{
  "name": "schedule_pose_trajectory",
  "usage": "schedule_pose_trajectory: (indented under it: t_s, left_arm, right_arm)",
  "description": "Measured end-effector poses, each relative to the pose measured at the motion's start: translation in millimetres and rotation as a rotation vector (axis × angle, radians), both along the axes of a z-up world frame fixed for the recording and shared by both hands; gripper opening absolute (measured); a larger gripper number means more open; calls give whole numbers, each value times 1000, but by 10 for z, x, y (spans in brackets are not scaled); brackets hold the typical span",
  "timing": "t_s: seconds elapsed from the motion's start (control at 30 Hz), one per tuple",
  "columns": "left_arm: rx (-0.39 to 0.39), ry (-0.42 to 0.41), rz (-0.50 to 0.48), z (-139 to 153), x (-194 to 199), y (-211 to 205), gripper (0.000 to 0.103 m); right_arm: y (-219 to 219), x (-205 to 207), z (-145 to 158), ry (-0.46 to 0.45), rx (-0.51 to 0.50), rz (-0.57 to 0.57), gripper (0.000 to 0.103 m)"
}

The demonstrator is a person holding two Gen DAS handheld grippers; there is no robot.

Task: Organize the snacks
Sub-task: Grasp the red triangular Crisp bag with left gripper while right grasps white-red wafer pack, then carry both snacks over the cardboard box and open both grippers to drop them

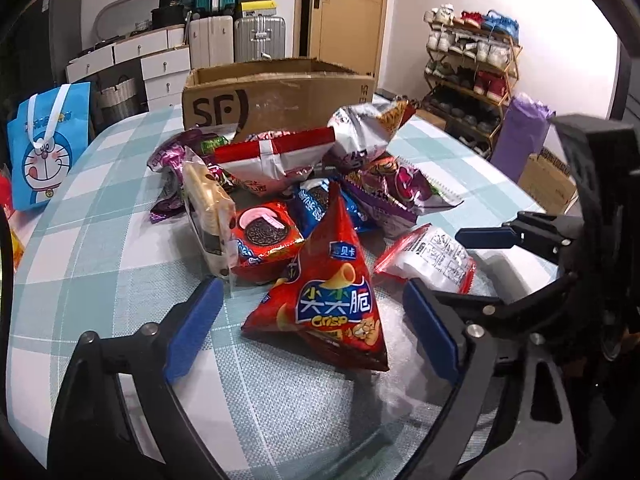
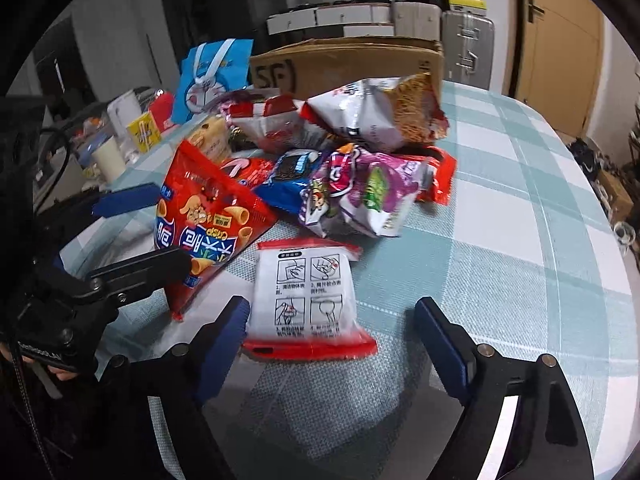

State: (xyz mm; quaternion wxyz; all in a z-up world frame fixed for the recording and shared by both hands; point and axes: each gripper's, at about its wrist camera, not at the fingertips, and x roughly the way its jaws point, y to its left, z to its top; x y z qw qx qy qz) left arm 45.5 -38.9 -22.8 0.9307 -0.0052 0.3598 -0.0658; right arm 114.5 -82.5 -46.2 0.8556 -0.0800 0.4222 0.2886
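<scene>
A heap of snack packets lies on the checked tablecloth (image 1: 100, 240). A red triangular Crisp bag (image 1: 328, 304) stands at its front, between the open jaws of my left gripper (image 1: 312, 312). It also shows in the right wrist view (image 2: 208, 216). A white and red flat packet (image 2: 308, 304) lies just ahead of my open right gripper (image 2: 332, 328), closer to its left finger; it also shows in the left wrist view (image 1: 432, 264). My right gripper (image 1: 492, 260) appears there at the right. An open SF cardboard box (image 1: 280, 96) stands behind the heap.
A blue Doraemon bag (image 1: 48, 144) stands at the table's left. Cups and small boxes (image 2: 120, 136) crowd the far left edge. Oreo packs (image 1: 264, 240), a silver noodle bag (image 2: 380, 116) and purple packets (image 2: 376, 192) fill the heap. A shoe rack (image 1: 472, 72) is beyond the table.
</scene>
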Motion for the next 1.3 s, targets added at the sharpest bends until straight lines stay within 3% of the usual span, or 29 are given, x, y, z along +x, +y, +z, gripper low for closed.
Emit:
schedule_pose_trajectory:
  t_s: [0.13, 0.23, 0.4, 0.6, 0.87, 1.03, 1.3]
  left_arm:
    - [6, 59, -1, -91, 92, -21, 62]
    - [-4, 57, -1, -106, 101, -17, 53]
    - [-32, 50, -26, -112, 76, -9, 47]
    - [-64, 6, -42, -25, -42, 17, 46]
    - [-90, -93, -22, 310, -225, 113, 46]
    - [-118, -135, 16, 542, -267, 236, 46]
    - [-99, -190, 68, 911, -124, 401, 46]
  right_arm:
    - [42, 14, 12, -2, -4, 21, 72]
    - [52, -22, 16, -12, 0, 27, 61]
    - [24, -114, 37, -29, 41, 46, 60]
    - [-66, -245, 129, -61, 100, 54, 59]
    - [-241, -350, 413, -133, 219, 40, 59]
    - [-299, -299, 617, -173, 250, 20, 59]
    - [-313, -105, 946, -224, 273, -9, 59]
